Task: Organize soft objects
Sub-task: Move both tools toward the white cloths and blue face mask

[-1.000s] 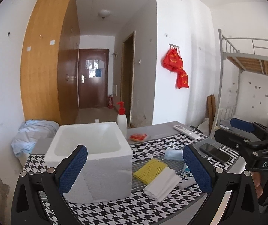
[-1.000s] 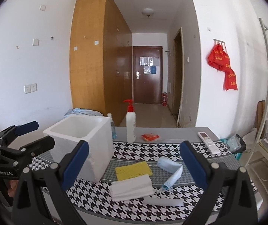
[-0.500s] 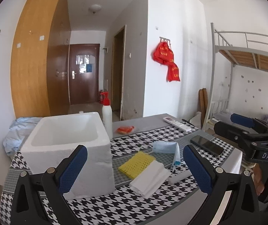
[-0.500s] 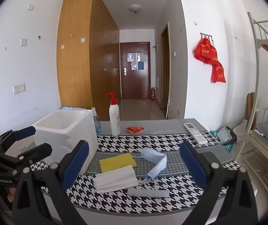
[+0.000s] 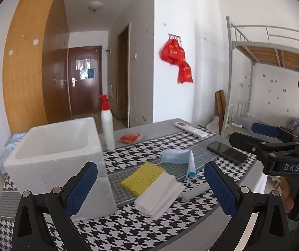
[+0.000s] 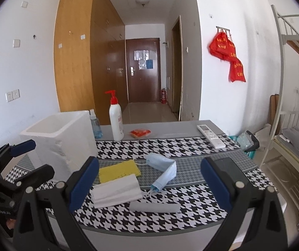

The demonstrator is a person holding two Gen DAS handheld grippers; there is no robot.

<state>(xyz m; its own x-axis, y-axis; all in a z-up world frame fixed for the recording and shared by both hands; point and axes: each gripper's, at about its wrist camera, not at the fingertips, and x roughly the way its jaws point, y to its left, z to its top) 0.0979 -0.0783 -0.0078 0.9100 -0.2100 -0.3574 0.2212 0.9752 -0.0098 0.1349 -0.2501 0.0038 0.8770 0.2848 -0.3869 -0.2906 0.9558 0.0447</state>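
Room: white walls, a wooden wardrobe at 10 o'clock, a brown door down the hall at 12 o'clock, red bags (image 6: 227,56) hanging on the wall at 2 o'clock, a bunk bed (image 5: 275,50) at 3 o'clock.
Table: a houndstooth cloth (image 6: 170,215) covers it, with grey bands running across.
Foam box: the white box (image 5: 59,159) stands open-topped at 9 o'clock on the table, empty as far as its inside shows.
Bottles: a small blue bottle (image 6: 96,125) and a white pump bottle (image 6: 116,121) with a red top stand upright just behind the box, toward 11 o'clock.
Orange packet: a small packet (image 6: 140,133) lies at 12 o'clock on the bare grey strip.
Yellow pad: a flat yellow pad (image 6: 119,170) lies just right of the box.
White cloth: a folded white stack (image 6: 117,191) lies touching the near edge of the pad.
Grey roll: a grey roll (image 6: 154,207) lies nearest the table edge, at 6 o'clock.
Face mask: a blue mask (image 6: 163,167) lies bent at the centre, one end raised.
Remote: a white remote (image 6: 211,136) lies at 2 o'clock.
Phone: a dark phone (image 5: 226,152) lies near the right edge.
Left claw: the left gripper (image 5: 149,186) hangs above the near edge with its jaws wide apart, holding nothing.
Right claw: the right gripper (image 6: 149,179) hangs above the near edge, jaws likewise spread, nothing between them.
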